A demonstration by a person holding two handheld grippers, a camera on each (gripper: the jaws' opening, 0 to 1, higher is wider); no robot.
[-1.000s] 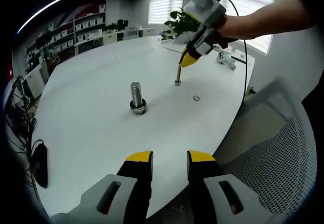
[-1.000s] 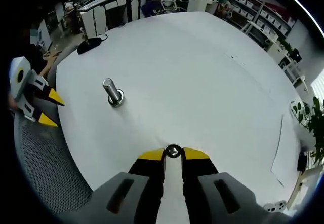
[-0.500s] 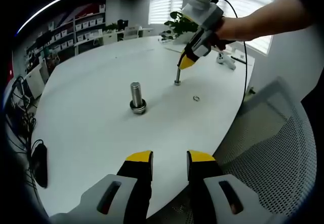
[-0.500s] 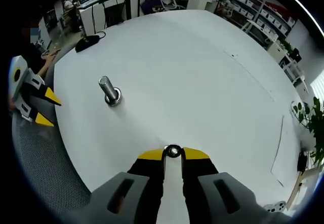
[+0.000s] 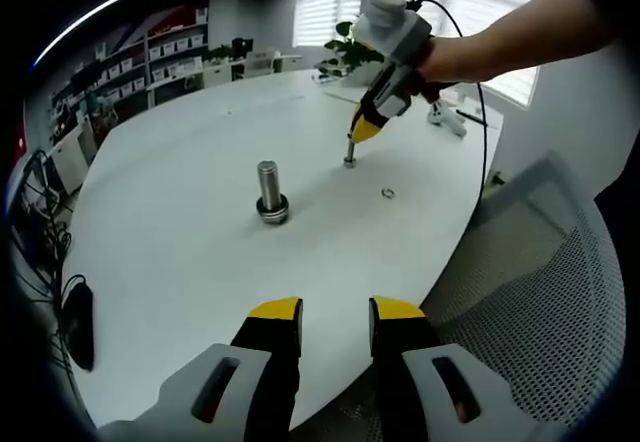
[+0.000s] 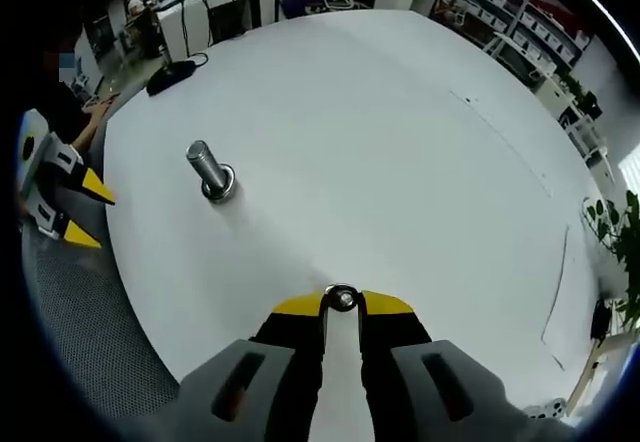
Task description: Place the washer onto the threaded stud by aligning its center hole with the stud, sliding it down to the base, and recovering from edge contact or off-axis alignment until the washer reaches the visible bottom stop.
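While the left gripper (image 5: pixel 335 312) waits low at the near table edge with its yellow-tipped jaws a narrow gap apart and nothing between them, the white round table (image 5: pixel 180 232) spreads before it; on the far left of this view a dark mouse-like object (image 5: pixel 78 324) lies near the rim; toward the middle stands the threaded stud (image 5: pixel 269 188), a shiny metal cylinder with its long axis upright, on a wider ring-shaped base; right of it a thin metal pin (image 5: pixel 352 149) also stands upright, and the right gripper (image 5: pixel 364 128) slants down onto its top from a person's outstretched hand (image 5: pixel 445 60); the washer (image 5: pixel 387 194), a small flat ring, lies on the table just right of the pin; in the right gripper view the jaws are nearly closed around a small round metal end (image 6: pixel 341 298), and the stud leans left.
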